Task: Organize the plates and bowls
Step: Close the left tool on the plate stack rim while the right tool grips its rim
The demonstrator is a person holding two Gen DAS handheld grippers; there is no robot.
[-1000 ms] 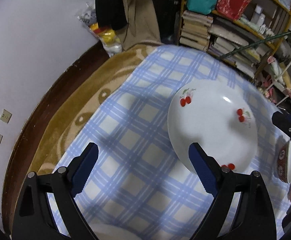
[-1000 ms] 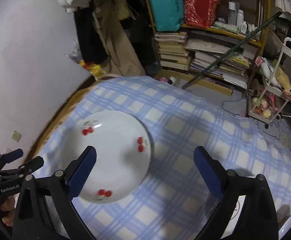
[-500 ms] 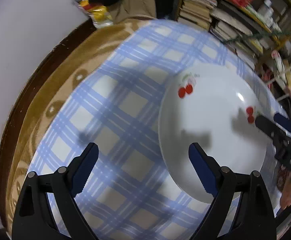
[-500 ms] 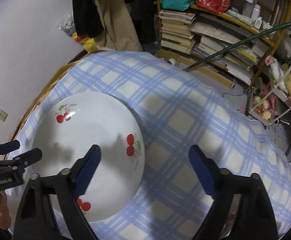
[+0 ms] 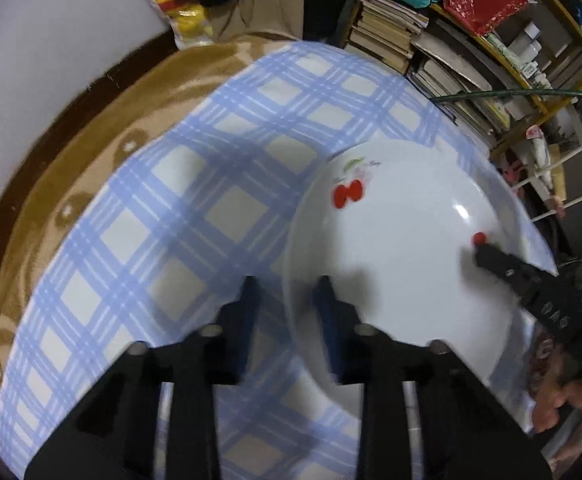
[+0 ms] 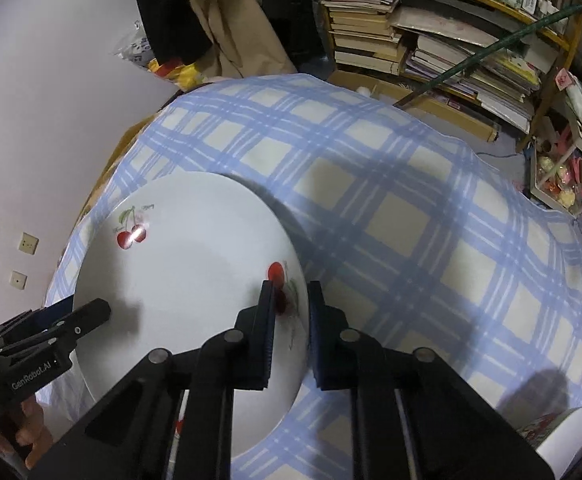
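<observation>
Your left gripper had its fingers narrowed onto the near-left rim of the cherry plate, one finger outside the rim, one over the plate face. Motion blur hid whether both pads touched. Your right gripper was clamped on the plate's opposite rim, beside a cherry print. The plate sat on the blue checked cloth covering the worktop, fully between the two grippers. Judgement: glazed ceramic, stiff, moderately heavy, slippery at the pads, breakable if dropped. The rim was the only hold available, so opposed grips looked sensible. A patterned bowl stood right of the plate, partly out of frame.
</observation>
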